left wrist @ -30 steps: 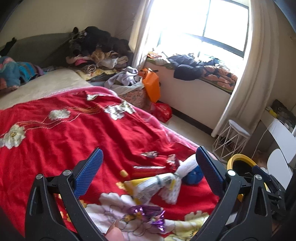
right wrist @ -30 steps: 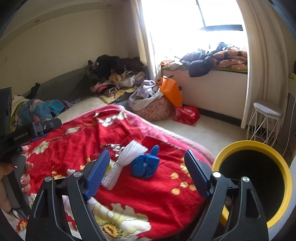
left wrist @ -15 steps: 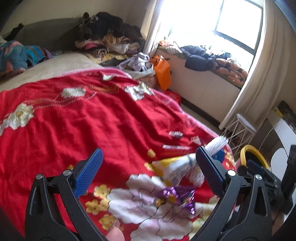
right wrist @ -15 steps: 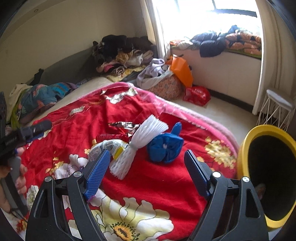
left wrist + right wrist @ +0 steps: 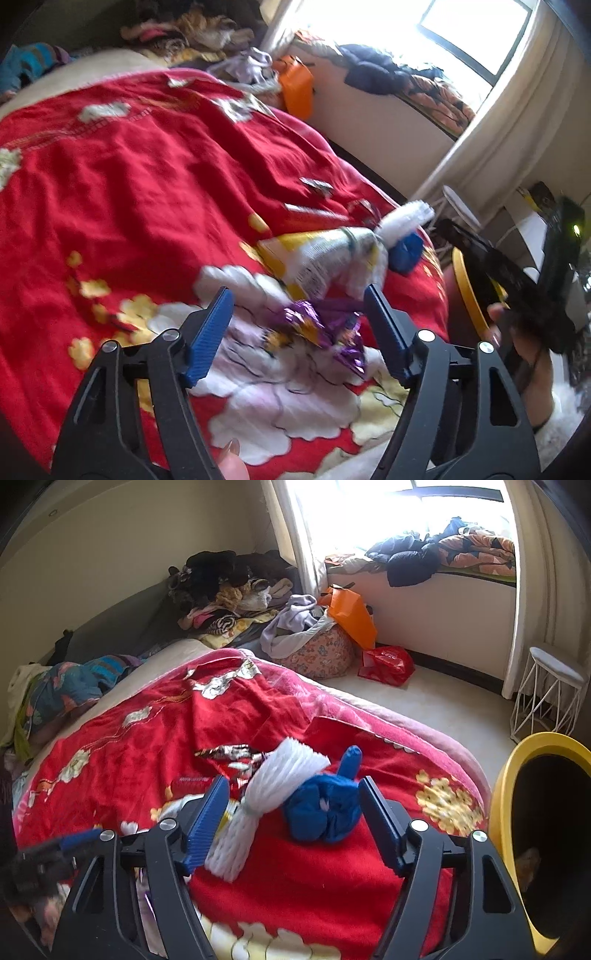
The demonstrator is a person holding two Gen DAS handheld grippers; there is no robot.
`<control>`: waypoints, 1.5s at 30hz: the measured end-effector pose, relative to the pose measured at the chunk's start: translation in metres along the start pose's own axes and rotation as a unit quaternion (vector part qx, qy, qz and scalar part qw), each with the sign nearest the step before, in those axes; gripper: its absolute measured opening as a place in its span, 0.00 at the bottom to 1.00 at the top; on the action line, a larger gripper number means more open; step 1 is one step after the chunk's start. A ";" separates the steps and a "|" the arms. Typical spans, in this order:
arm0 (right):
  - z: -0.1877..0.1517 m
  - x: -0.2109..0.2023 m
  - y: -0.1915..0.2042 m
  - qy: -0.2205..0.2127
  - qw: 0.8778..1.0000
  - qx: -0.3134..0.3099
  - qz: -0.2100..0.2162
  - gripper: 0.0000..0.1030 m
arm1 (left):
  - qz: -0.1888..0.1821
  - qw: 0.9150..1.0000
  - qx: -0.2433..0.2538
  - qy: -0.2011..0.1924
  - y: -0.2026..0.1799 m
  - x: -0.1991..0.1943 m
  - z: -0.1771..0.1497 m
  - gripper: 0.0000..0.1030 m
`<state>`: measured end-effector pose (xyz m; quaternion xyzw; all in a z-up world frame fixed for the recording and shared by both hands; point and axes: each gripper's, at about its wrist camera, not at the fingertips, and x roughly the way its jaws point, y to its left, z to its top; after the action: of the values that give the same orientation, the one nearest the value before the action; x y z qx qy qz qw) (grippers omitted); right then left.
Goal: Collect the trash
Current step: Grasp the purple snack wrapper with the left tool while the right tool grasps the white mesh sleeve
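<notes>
The left gripper (image 5: 298, 322) is closing, pads not yet pressing, around a crumpled purple wrapper (image 5: 321, 330) lying on the red bedspread (image 5: 147, 192). The right gripper (image 5: 290, 814) is also closing, with a blue wad (image 5: 325, 812) and white foam netting (image 5: 258, 805) between its fingers, neither gripped. Farther right stands the yellow bin (image 5: 506, 794).

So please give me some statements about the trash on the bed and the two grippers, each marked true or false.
1. A purple wrapper lies between the closing jaws of the left gripper. True.
2. The right gripper already squeezes the blue wad. False: its jaws are closing, but the pads are not yet pressing on it.
3. The bin has a yellow rim. True.
4. The white foam net lies on the floor. False: it lies on the red blanket.
</notes>
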<state>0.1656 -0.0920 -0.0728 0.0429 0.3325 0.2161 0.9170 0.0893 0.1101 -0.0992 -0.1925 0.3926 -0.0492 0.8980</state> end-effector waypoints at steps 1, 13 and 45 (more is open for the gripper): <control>0.002 0.003 -0.001 0.001 1.000 0.002 -0.001 0.64 | -0.006 1.000 0.000 0.007 -0.002 0.003 -0.002 0.61; 0.016 0.035 -0.013 0.028 0.999 0.036 0.015 0.33 | -0.023 0.998 0.007 0.057 -0.018 0.029 -0.019 0.52; 0.012 -0.045 -0.027 -0.040 0.997 0.022 0.069 0.08 | -0.028 0.999 0.032 0.023 -0.030 0.009 -0.008 0.14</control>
<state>0.1525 -0.1342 -0.0431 0.0946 0.2970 0.2692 0.9112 0.0919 0.0779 -0.0987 -0.1735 0.4058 -0.0910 0.8927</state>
